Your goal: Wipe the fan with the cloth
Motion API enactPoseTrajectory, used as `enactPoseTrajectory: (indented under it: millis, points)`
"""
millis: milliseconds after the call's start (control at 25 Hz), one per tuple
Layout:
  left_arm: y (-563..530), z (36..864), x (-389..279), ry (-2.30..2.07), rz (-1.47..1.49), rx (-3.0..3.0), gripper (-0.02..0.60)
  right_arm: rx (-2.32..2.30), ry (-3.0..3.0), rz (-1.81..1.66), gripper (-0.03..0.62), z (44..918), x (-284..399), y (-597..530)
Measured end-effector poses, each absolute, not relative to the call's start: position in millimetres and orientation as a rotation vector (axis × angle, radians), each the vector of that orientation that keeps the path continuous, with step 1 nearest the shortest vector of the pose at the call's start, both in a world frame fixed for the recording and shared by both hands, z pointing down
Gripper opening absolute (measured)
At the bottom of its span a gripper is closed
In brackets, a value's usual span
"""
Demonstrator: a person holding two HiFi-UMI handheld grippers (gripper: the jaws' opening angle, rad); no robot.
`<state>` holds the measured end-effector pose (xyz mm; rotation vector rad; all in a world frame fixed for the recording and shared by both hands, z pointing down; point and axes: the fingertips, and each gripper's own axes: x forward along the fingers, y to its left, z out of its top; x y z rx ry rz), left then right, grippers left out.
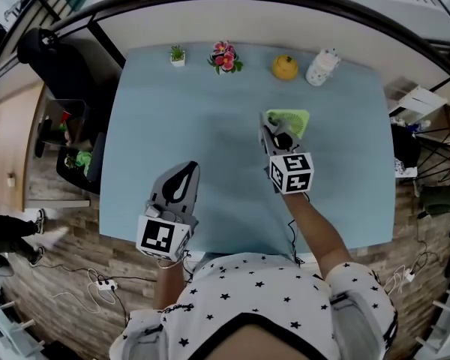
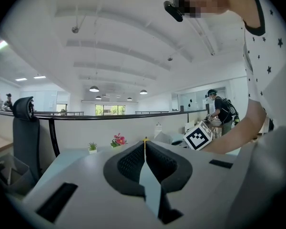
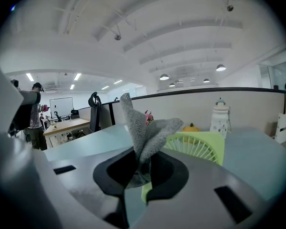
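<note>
A small lime-green fan stands on the light-blue table, just beyond my right gripper. That gripper is shut on a grey knitted cloth, which sticks up from between its jaws right in front of the fan's grille. In the head view the cloth is hidden by the gripper. My left gripper hovers over the near left of the table, jaws pressed together with nothing in them.
Along the table's far edge stand a tiny potted plant, a pink flower pot, a yellow pumpkin-shaped object and a white spotted jar. A black chair sits at the left. A curved partition runs behind the table.
</note>
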<state>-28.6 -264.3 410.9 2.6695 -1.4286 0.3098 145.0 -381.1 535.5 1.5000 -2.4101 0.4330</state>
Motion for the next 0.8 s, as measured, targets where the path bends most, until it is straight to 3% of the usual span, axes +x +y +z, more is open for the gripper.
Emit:
enactPoseTrajectory:
  millis: [800]
  points:
    - [-262,411,-9,-1.398,0.349,2.685,0.032,1.638,-2.364,0.46,0.038,527,207,-395]
